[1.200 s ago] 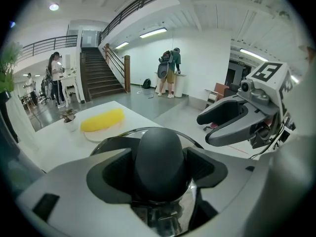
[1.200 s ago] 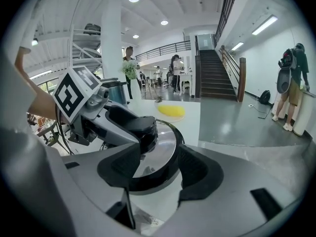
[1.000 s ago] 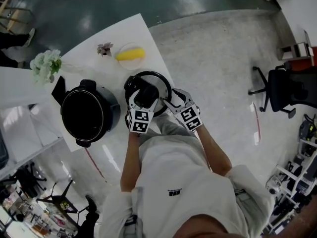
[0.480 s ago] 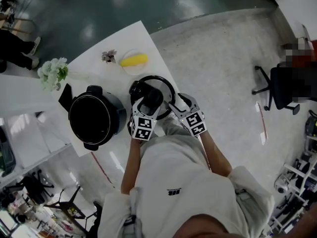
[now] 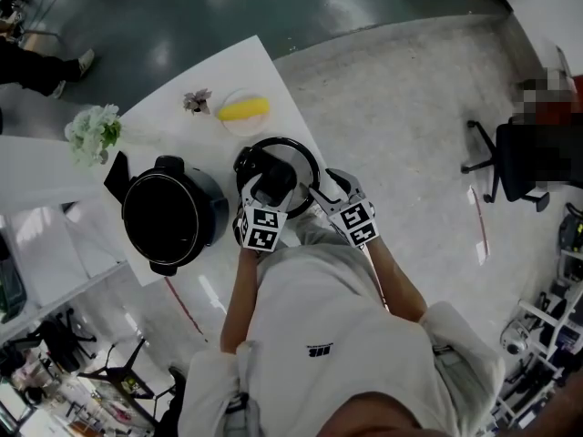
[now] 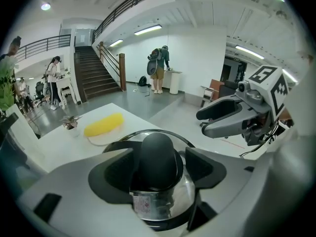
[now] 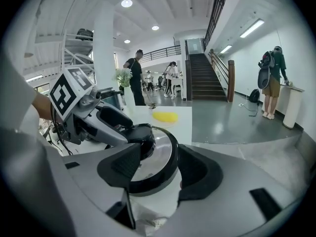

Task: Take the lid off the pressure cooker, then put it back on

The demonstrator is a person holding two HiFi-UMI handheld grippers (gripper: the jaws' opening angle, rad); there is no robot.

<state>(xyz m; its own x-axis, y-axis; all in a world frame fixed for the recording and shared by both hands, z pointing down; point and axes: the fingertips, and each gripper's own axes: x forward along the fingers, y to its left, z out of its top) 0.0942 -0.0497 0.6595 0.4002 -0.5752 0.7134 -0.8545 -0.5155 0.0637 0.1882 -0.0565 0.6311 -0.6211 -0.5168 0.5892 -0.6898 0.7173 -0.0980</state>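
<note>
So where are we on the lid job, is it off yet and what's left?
Removal looks done: the pot stands open and the lid sits beside it on the table. In hand: the left gripper straddles the lid's knob, though I can't tell if it's clamped. The right gripper is open around the lid's edge. Left to do: lift the lid back onto the pot.

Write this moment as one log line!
cooker open | lid on table | left gripper around knob | right gripper open at rim
</note>
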